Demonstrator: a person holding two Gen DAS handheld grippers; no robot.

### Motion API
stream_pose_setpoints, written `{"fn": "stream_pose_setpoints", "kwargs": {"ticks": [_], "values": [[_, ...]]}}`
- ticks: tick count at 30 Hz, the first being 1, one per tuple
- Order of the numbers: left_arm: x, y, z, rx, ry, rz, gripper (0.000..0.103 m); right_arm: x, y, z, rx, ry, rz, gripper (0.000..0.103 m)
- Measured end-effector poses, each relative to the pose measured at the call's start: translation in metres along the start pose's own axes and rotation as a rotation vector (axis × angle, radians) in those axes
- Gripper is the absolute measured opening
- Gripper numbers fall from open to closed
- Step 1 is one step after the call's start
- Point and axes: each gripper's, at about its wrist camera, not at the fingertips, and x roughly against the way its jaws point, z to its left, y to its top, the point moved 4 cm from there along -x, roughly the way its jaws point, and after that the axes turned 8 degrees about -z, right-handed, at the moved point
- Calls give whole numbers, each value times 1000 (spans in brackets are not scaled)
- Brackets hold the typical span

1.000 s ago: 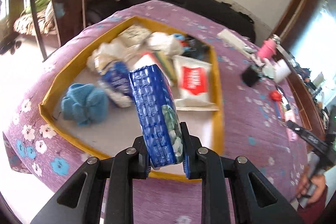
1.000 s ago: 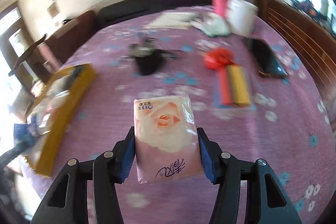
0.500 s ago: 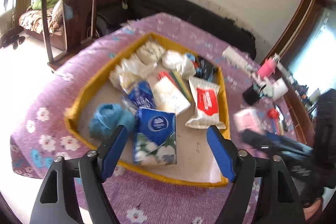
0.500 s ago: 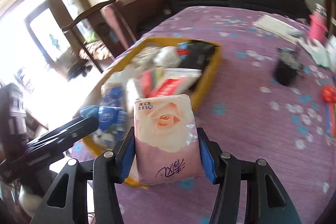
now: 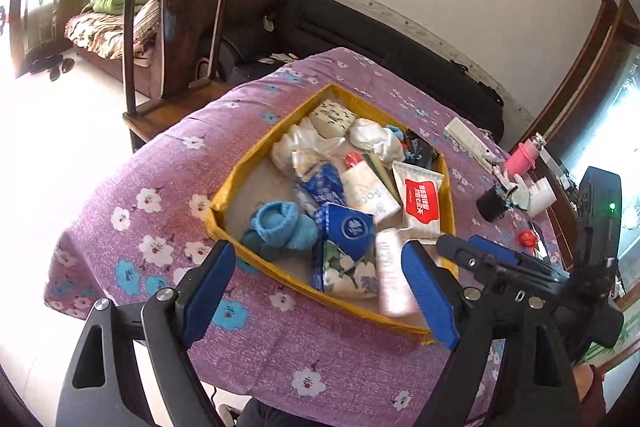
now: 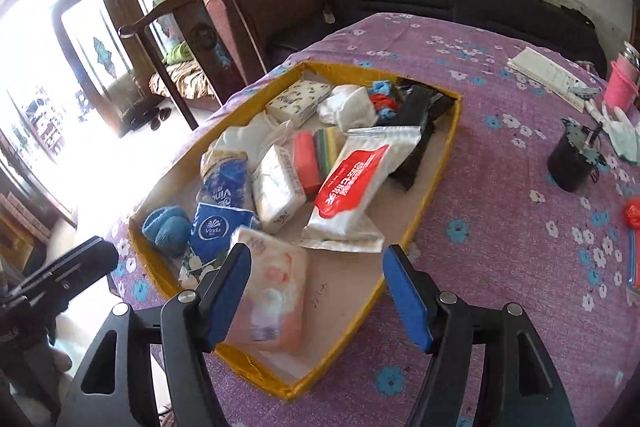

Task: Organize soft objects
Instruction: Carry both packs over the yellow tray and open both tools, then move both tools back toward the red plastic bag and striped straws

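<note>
A shallow yellow-walled tray (image 6: pixel 436 183) with a plain cardboard floor sits on the tabletop, which is covered by a purple flowered cloth (image 6: pixel 500 195). Inside lie crinkly plastic packs: a white wet-wipe pouch with a red label (image 6: pixel 350 183), a blue tissue pack (image 6: pixel 216 227), a white tissue pack (image 6: pixel 276 187), plus a fuzzy blue knitted piece (image 6: pixel 166 225) at 9 o'clock and a red and green sponge (image 6: pixel 316 155) near the middle. The pink rose-printed tissue pack (image 6: pixel 270 299), soft and blurred, is at the tray's near end, by the inner pad of the right gripper (image 6: pixel 316 297), whose jaws stand wide apart, holding nothing. At 3 o'clock on the cloth stand a black cup (image 6: pixel 572 163) and a pink bottle (image 6: pixel 622 83). The left gripper (image 5: pixel 320 291) hangs over the tray's near wall, jaws wide apart and empty.
</note>
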Motion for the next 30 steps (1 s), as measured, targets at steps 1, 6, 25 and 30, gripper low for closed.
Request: {"fn": "stream_pose_setpoints", "kwargs": {"ticks": [1,6,25,30], "values": [[1,-1,-1,-6,0,0,84,3,0,-5,-9,-4,-5,74],[3,-6,-16,-63,9,-1,85,19,-8,-32,-62,-24,-18,74],[-8,-54,-142,-335,-91,87,85,124,-54,-244,-381,-280,-127,74],[-31,-82,-193,-399,-188,164,85,169,-68,-310,-467,-403,-178,74]]}}
